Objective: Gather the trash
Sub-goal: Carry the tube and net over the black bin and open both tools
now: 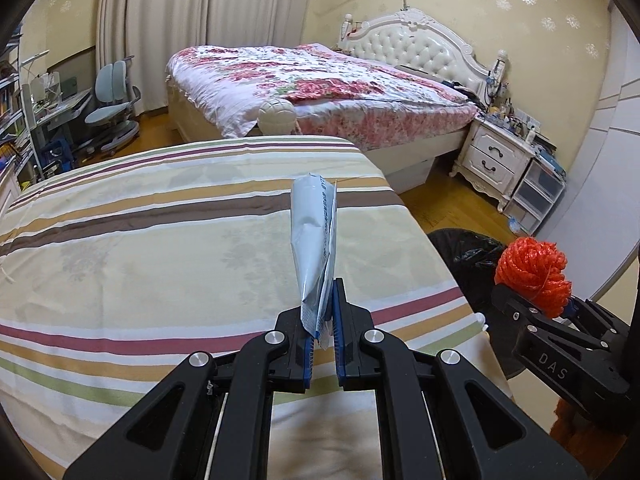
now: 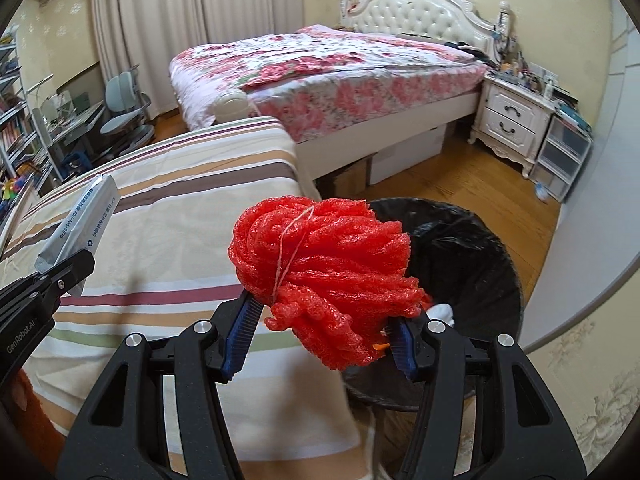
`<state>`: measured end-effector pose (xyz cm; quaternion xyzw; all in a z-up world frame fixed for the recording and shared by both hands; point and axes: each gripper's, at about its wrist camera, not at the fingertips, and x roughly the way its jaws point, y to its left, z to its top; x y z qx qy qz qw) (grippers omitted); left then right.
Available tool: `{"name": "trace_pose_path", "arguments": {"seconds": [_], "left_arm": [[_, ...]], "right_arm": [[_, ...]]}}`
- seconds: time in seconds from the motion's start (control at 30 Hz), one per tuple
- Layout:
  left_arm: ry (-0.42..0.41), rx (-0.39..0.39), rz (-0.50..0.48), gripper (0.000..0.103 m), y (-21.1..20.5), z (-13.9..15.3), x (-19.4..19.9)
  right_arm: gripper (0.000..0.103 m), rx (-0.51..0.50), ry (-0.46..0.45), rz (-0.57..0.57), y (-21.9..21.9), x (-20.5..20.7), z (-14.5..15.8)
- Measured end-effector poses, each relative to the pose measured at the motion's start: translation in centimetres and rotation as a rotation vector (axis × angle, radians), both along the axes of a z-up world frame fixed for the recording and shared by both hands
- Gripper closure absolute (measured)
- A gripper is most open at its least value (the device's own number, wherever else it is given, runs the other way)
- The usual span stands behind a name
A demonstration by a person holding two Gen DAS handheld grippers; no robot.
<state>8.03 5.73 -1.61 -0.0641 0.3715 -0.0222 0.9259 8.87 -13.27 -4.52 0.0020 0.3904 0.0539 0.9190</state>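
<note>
Left tool (image 1: 322, 320) is clamped tight on a flattened silver wrapper (image 1: 316, 240) that sticks straight up out of it, over the striped bed (image 1: 160, 220). Right tool (image 2: 320, 336) is squeezing a wad of red foam netting (image 2: 324, 268) — the black-lined trash bin (image 2: 472, 264) sits just past it, slightly to its right.
</note>
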Motion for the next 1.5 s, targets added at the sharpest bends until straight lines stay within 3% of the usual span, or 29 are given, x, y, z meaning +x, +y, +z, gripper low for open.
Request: {"name": "trace_pose_path", "arguments": {"seconds": [0.73, 1.5], "left_arm": [[-0.009, 0.057, -0.226, 0.094, -12.1, -0.5, 2.9], [0.039, 0.107, -0.284, 0.094, -16.4, -2.3, 5.5]], "right_arm": [[0.047, 0.027, 0.010, -0.184, -8.7, 1.2, -1.4], [0.046, 0.052, 0.067, -0.247, -11.8, 3.6, -3.9]]}}
